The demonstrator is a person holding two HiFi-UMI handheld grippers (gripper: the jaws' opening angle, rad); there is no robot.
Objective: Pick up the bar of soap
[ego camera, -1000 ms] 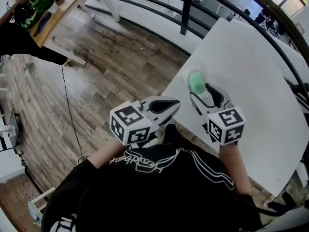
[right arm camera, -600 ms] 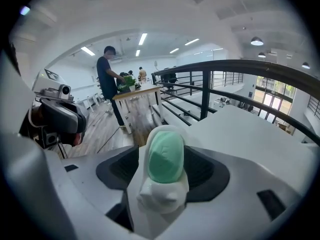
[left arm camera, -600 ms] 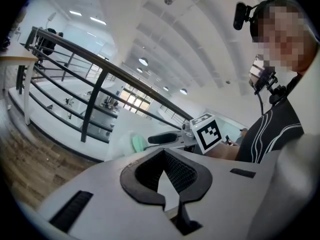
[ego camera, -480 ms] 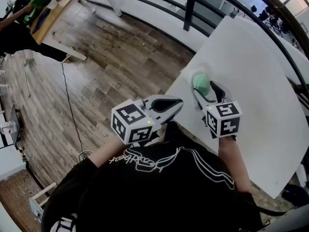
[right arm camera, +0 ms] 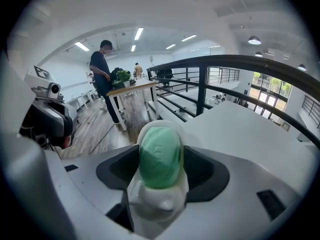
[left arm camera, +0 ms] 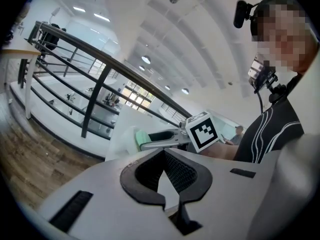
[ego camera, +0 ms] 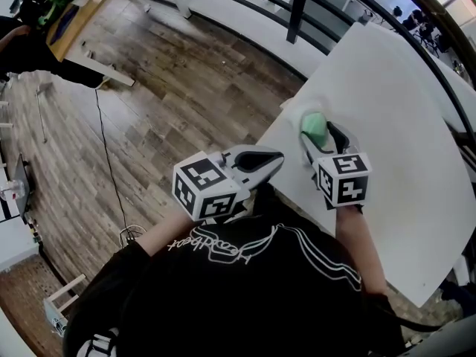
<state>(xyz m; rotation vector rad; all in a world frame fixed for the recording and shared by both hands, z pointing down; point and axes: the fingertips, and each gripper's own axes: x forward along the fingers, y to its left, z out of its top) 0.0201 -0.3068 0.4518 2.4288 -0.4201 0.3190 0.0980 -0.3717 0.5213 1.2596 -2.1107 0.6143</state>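
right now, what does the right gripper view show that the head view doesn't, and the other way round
Only the right gripper view: the soap lying in a white dish between the right gripper's open tongs, plus ceiling lights. Only the head view: that gripper's marker cube and the wearer's black top. Both: soap, white table, railing, left gripper.

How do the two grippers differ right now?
The right gripper is open, with the green soap between its jaws; the left gripper is shut and empty. The right gripper reaches over the white table; the left gripper is beside the table, off its edge. Both are grey, hand-held, and carry a marker cube.
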